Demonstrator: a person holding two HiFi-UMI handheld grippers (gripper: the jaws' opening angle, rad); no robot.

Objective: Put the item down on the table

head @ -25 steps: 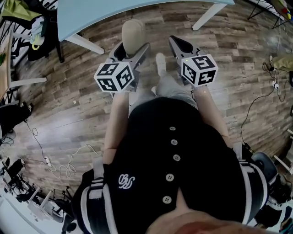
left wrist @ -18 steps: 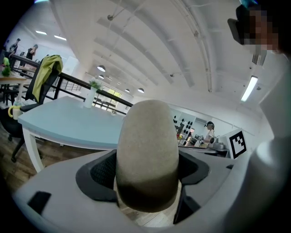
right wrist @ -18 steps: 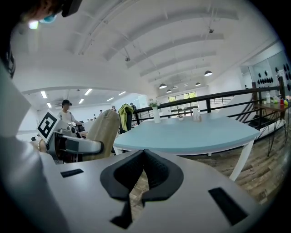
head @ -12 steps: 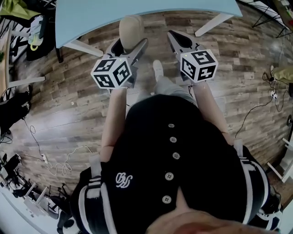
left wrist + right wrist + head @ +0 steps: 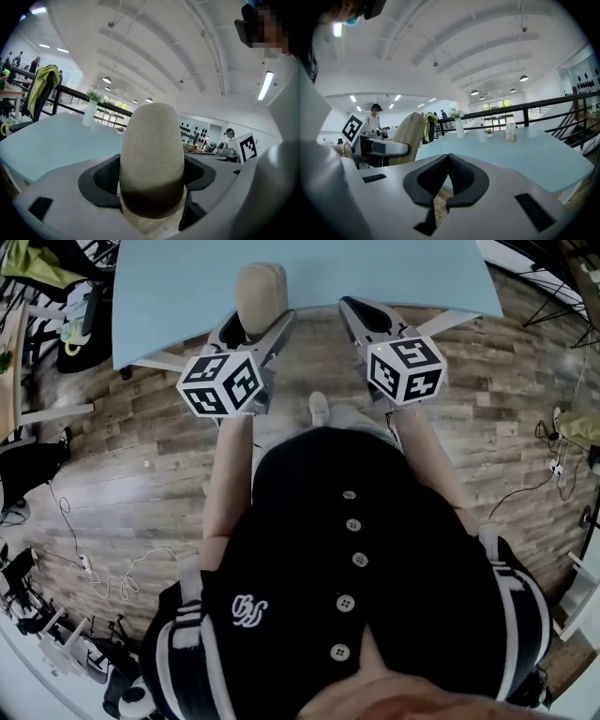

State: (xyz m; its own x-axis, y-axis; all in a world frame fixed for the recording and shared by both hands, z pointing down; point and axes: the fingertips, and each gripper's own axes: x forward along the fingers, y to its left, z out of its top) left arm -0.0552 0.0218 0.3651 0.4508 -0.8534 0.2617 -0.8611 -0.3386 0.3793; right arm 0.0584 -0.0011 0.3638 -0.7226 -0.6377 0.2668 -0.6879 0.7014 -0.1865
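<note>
I had the left gripper (image 5: 255, 322) clamped on the beige item (image 5: 261, 294), upright between its jaws, and the right gripper (image 5: 354, 311) beside it with jaws together, empty. The item was in the air at the near edge of the blue table (image 5: 394, 273), not resting on it.

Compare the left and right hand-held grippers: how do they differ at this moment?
The left hand-held gripper is clamped on a beige rounded item; the right hand-held gripper holds nothing. The left's jaws are spread wide around the item, while the right's jaws are closed, with their pads meeting at the tips. Both carry a marker cube and point toward the light blue table.
</note>
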